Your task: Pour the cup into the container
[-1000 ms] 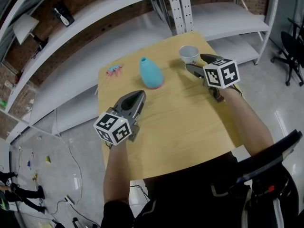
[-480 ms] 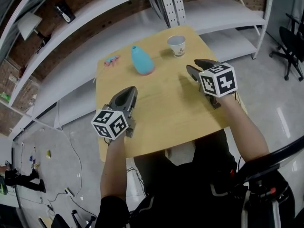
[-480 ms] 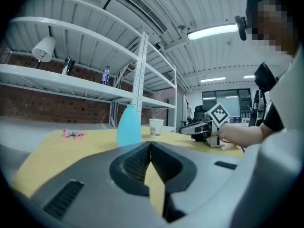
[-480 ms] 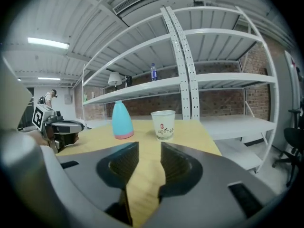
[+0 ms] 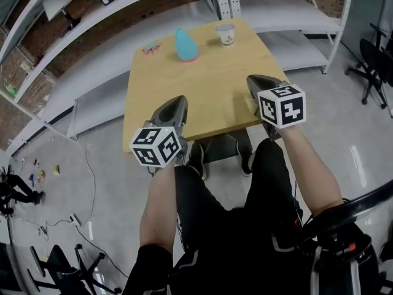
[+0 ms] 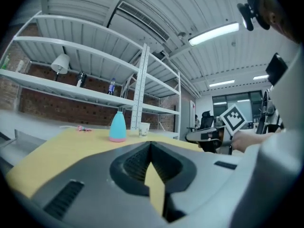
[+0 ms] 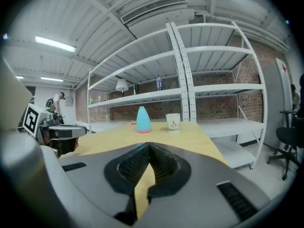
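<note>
- The left gripper (image 5: 176,102) hangs over the near edge of the wooden table (image 5: 202,97), its jaws clenched together with nothing between them
- The right gripper (image 5: 253,80) hangs at the same edge, level with the left one and well apart from it; its jaws have just been closing and now meet tip to tip, empty
- The cup (image 5: 225,33), white paper, stands upright at the table's far end, well ahead of the right gripper and a little to its left
- The container (image 5: 186,45), a pale blue bottle-shaped vessel, stands upright near the cup's left side, far ahead of the left gripper
- A small pink thing (image 5: 149,49) lies left of the container, too small to make out
- White metal shelving (image 5: 288,14) stands beyond the table, ahead of both grippers
</note>
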Tool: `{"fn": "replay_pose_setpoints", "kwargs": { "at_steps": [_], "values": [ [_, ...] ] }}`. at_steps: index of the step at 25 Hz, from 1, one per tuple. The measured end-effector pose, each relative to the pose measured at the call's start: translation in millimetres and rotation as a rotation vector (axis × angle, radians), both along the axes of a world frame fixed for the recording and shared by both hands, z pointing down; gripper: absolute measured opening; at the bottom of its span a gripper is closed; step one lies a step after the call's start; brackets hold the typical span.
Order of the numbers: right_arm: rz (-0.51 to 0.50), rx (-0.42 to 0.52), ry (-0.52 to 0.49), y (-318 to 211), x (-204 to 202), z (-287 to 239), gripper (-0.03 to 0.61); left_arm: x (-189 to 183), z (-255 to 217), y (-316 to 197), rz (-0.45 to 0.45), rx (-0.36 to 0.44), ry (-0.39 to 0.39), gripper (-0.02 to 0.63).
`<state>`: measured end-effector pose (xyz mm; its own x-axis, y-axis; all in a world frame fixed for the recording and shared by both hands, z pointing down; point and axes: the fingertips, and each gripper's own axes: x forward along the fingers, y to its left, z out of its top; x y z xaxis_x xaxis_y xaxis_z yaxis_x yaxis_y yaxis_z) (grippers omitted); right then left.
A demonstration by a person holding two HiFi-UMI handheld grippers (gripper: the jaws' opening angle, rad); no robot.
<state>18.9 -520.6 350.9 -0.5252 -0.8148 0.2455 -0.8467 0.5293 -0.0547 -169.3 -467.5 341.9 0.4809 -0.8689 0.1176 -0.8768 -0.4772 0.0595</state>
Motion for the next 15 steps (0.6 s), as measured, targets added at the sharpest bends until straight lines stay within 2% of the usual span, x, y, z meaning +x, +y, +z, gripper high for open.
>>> {"fn": "replay_pose_setpoints", "kwargs": {
  "at_steps": [5, 9, 15],
  "values": [
    [-0.017, 0.034, -0.026, 86, 15, -21, 0.002, 1, -10, 85, -0.128, 0.011, 0.011, 0.001],
    [-0.041, 0.056, -0.019, 170, 32, -20, 0.002, 19, -17, 172, -0.156, 0.046, 0.015, 0.0],
    [-0.071, 0.081, -0.016, 267, 57, -29, 0.002, 53, -23, 268, -0.181, 0.034, -0.01, 0.0]
  ]
}}
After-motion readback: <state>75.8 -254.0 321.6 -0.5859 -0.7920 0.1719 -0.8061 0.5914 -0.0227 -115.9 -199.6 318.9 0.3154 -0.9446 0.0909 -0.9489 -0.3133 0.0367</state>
